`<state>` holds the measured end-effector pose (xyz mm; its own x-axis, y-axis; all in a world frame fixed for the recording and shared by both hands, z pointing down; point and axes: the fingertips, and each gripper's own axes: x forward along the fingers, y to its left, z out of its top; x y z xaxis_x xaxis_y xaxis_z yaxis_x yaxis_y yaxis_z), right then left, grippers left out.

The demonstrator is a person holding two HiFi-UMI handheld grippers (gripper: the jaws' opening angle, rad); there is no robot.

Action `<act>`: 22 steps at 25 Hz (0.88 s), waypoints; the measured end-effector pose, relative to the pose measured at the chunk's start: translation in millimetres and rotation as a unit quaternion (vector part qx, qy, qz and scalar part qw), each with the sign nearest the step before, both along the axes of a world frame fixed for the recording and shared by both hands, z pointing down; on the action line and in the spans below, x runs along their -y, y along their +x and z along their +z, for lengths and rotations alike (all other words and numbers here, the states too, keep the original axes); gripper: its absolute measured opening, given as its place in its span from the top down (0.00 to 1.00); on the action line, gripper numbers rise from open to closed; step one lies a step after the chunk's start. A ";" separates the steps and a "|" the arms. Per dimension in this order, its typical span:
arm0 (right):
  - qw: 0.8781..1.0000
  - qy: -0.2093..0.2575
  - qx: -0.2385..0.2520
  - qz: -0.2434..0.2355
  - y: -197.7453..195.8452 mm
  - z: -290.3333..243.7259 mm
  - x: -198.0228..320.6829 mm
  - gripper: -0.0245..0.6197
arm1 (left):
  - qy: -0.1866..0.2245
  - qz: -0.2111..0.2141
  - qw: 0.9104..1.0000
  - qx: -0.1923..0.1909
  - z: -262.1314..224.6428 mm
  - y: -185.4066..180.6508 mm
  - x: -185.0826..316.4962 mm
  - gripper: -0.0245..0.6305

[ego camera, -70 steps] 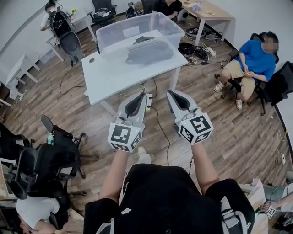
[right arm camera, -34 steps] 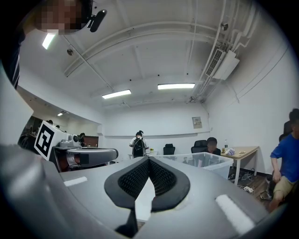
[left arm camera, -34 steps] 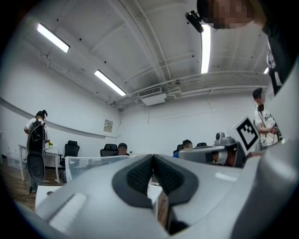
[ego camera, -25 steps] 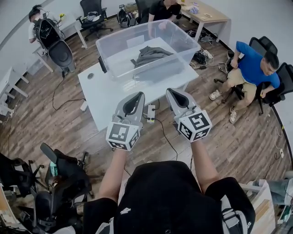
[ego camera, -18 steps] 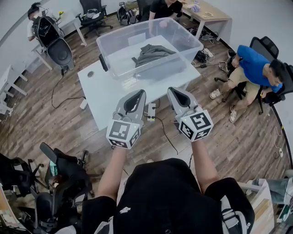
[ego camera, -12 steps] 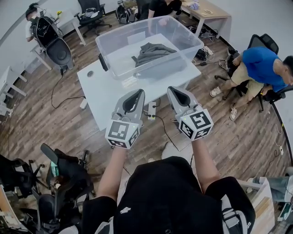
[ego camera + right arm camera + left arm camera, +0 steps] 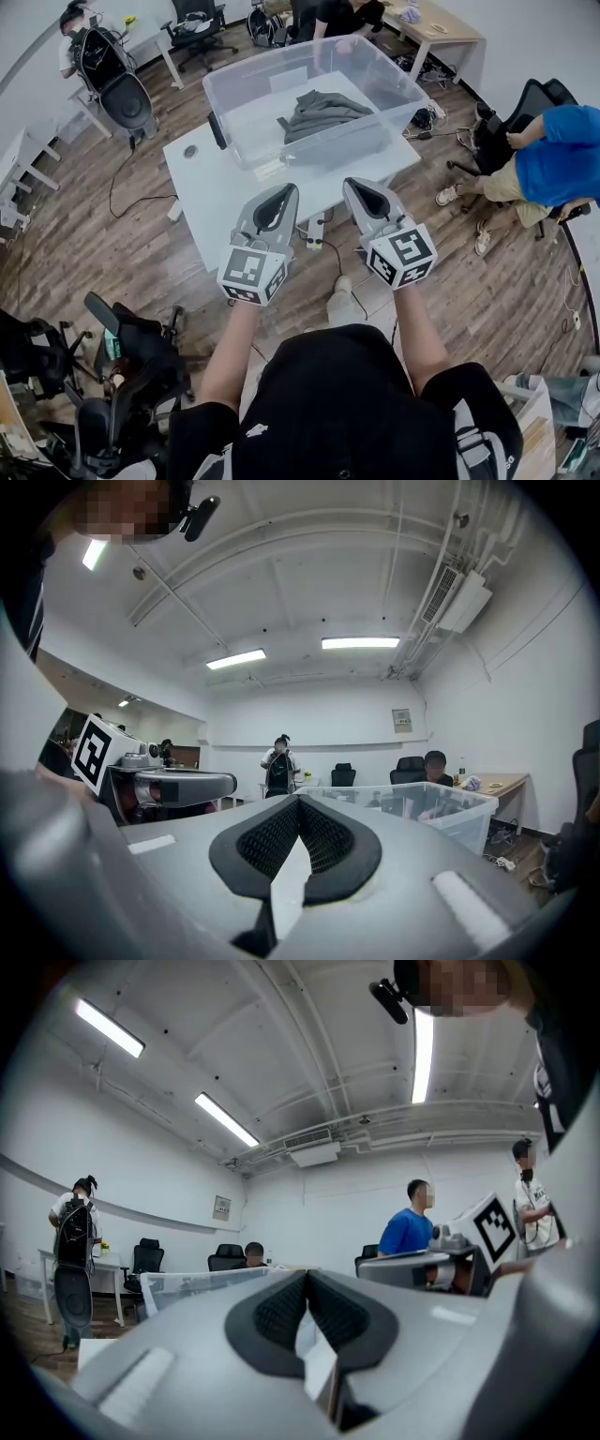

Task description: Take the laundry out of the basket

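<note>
Transparent basket (image 7: 225, 101); dark grey laundry (image 7: 323, 111); white worktop (image 7: 220, 192); brown wood-plank floor (image 7: 155, 248); left hand-held gripper (image 7: 279, 193) and right hand-held gripper (image 7: 357, 186) light grey, black pads (image 7: 272, 841), black-and-white square-marker cubes (image 7: 251, 275); bystander's blue shirt (image 7: 562, 159)

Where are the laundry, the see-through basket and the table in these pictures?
Laundry (image 7: 323, 111): head view, middle of the grey heap.
See-through basket (image 7: 319, 150): head view, its near wall.
Table (image 7: 208, 187): head view, bare near-left top.
</note>
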<state>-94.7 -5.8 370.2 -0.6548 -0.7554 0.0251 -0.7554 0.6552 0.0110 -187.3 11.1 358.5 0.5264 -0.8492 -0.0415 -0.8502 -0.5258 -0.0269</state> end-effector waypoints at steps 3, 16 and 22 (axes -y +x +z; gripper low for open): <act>1.000 -0.003 0.001 -0.001 0.8 3.9 10.3 0.96 | -0.001 0.001 1.000 0.000 1.6 2.2 12.5 0.95; 1.000 -0.012 0.000 0.001 25.5 6.6 77.1 0.96 | -0.014 0.004 1.000 -0.004 6.4 27.9 81.6 0.95; 1.000 -0.014 -0.001 -0.007 38.9 7.3 112.7 0.96 | -0.017 0.002 1.000 -0.013 3.3 43.5 117.0 0.95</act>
<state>-55.8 -118.5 377.5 -0.6654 -0.7450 0.0469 -0.7460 0.6659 -0.0066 -143.8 -105.9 361.8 0.5297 -0.8478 -0.0263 -0.8478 -0.5301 0.0126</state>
